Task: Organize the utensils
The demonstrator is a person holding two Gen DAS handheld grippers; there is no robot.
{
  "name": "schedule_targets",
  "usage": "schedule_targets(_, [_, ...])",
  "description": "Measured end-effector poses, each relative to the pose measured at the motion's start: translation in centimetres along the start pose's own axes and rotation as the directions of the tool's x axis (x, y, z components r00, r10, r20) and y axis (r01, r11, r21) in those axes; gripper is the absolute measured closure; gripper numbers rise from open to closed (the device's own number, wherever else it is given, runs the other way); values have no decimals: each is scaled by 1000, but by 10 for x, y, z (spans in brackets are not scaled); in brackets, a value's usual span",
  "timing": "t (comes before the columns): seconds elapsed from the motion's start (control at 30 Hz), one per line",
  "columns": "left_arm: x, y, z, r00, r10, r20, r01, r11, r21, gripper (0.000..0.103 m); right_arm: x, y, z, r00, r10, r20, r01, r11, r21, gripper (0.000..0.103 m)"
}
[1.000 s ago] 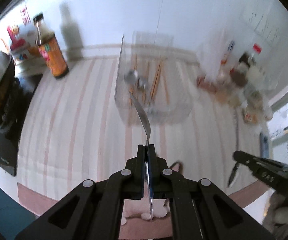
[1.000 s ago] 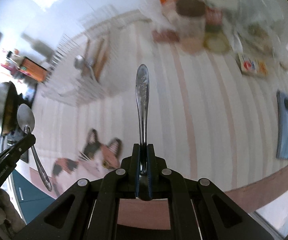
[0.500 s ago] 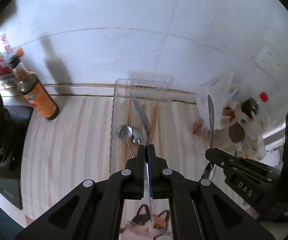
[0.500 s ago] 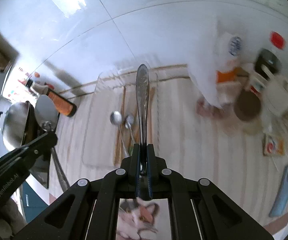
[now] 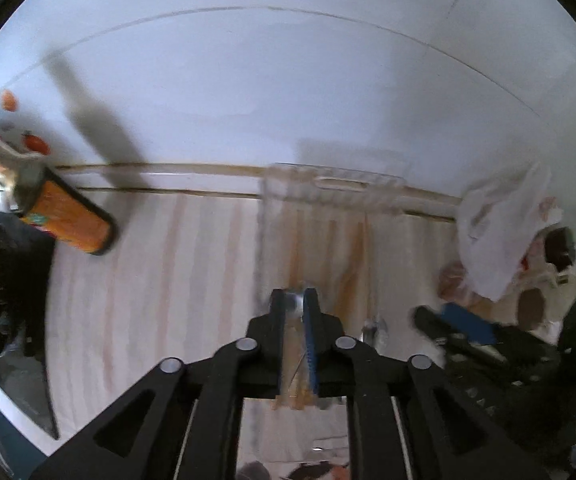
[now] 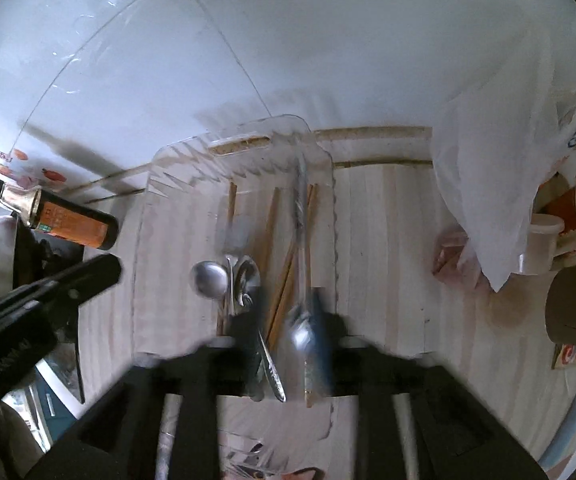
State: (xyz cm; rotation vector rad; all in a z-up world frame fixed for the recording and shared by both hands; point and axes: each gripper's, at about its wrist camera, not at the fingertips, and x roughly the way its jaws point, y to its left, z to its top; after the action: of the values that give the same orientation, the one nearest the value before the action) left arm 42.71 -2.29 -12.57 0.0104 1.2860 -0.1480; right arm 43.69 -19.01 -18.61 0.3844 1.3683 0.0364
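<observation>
A pale counter with pinkish stripes (image 6: 388,240) carries a clear plastic tray (image 6: 143,240), a dark orange-labelled bottle (image 6: 67,224), a white plastic bag (image 6: 496,184) and a round brown lid (image 6: 572,304).

Both grippers, left gripper (image 5: 296,300) and right gripper (image 6: 283,328), are matte black with blue-lined jaws and silver screws.

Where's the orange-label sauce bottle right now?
The dark sauce bottle with the orange label stands at the left in both wrist views, against the white wall, left of the clear plastic utensil tray.
</observation>
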Motion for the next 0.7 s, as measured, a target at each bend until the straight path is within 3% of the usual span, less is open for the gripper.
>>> schedule_targets(0.03, [-4, 1, -4, 999, 43, 24, -43, 999, 4, 88, -3, -1, -2, 1000, -10, 16, 10, 1000, 0, 64])
schedule_targets(0.07, [-7, 2, -8, 997, 71, 37, -71, 997, 10, 73, -5, -3, -3, 1000, -18, 23, 18, 1000, -1, 64])
schedule_targets(0.1, [-10, 4, -12, 994, 95, 54, -96, 995, 10, 53, -8, -5, -6, 999, -26, 29, 26, 1000, 1, 64])
schedule_targets(0.17, [-17, 5, -25, 986, 131, 98, -133, 991, 9, 29, -15, -7, -13, 997, -66, 48, 66, 998, -2, 54])
schedule_targets(0.27, [-22, 12, -45, 974, 163, 160, -165, 986, -3, 26, -29, -8, -28, 984, -152, 92, 154, 988, -14, 30])
schedule_targets(0.33, [-22, 15, -54, 972, 166, 167, -168, 986, -4, 23, -37, -9, -39, 970, -210, 121, 214, 977, -22, 22])
schedule_targets(0.4, [-21, 16, -65, 973, 158, 170, -162, 987, 7, 0, -42, -9, -54, 957, -254, 140, 259, 966, -23, 12])
schedule_targets(0.47, [-23, 15, -75, 971, 159, 180, -166, 986, 25, 0, -44, -9, -67, 948, -281, 149, 287, 958, -17, 3])
schedule_targets(0.7, [-30, 13, -98, 970, 146, 196, -163, 984, 73, 0, -56, -9, -101, 918, -356, 177, 359, 933, 11, 0])
